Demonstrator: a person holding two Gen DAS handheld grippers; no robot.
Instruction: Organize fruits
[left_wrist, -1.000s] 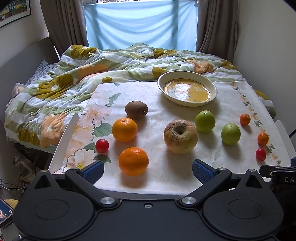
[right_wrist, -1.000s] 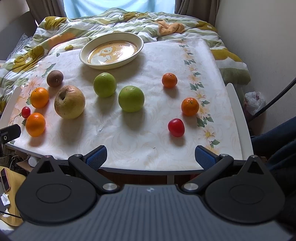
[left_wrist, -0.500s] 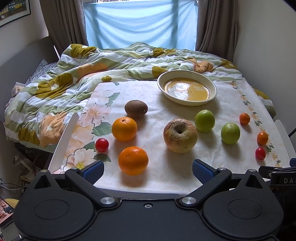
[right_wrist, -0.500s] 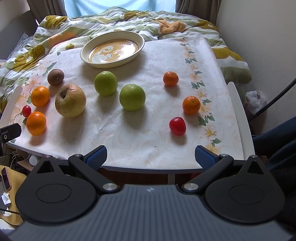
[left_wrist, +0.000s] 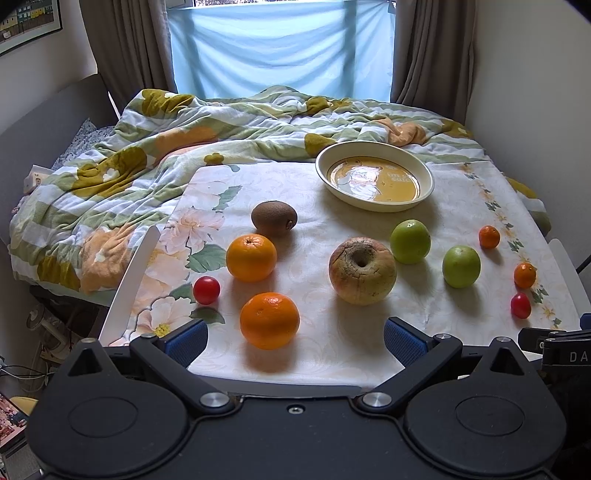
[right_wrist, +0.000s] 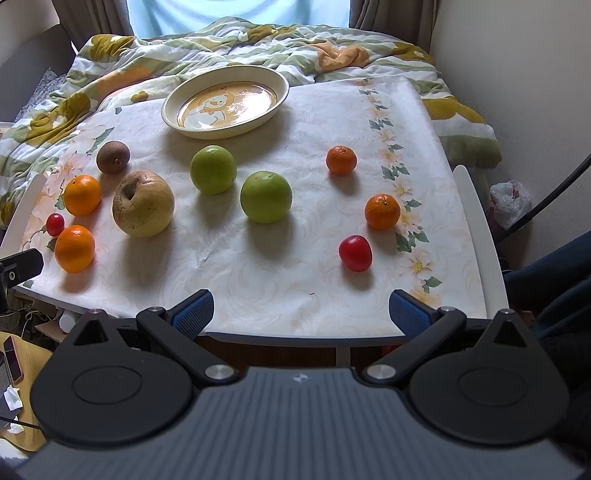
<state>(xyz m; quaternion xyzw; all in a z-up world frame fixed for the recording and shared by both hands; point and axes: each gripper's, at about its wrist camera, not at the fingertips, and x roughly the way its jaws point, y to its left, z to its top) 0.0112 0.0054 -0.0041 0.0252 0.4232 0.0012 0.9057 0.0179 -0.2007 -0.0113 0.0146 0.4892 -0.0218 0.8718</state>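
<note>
Fruit lies loose on the cloth-covered table (right_wrist: 258, 266). A cream dish (left_wrist: 373, 177) (right_wrist: 225, 101) stands empty at the back. A kiwi (left_wrist: 274, 218), two oranges (left_wrist: 251, 257) (left_wrist: 269, 320) and a red tomato (left_wrist: 206, 290) lie at the left. A big yellow apple (left_wrist: 362, 270) (right_wrist: 143, 202) is in the middle. Two green apples (right_wrist: 213, 169) (right_wrist: 265, 196), two mandarins (right_wrist: 341, 159) (right_wrist: 382, 211) and a red tomato (right_wrist: 355, 253) lie to the right. My left gripper (left_wrist: 293, 341) is open and empty at the front edge, just behind the near orange. My right gripper (right_wrist: 301, 314) is open and empty at the front edge.
A rumpled flowered quilt (left_wrist: 184, 140) covers the bed behind the table. A wall (right_wrist: 517, 92) runs close along the right side. White table rails (left_wrist: 129, 280) (right_wrist: 476, 229) stick out at both sides. A phone (right_wrist: 13, 358) lies low at the left.
Both grippers have crept slightly forward towards the table. No fruit has moved, and both grippers have stayed open.
</note>
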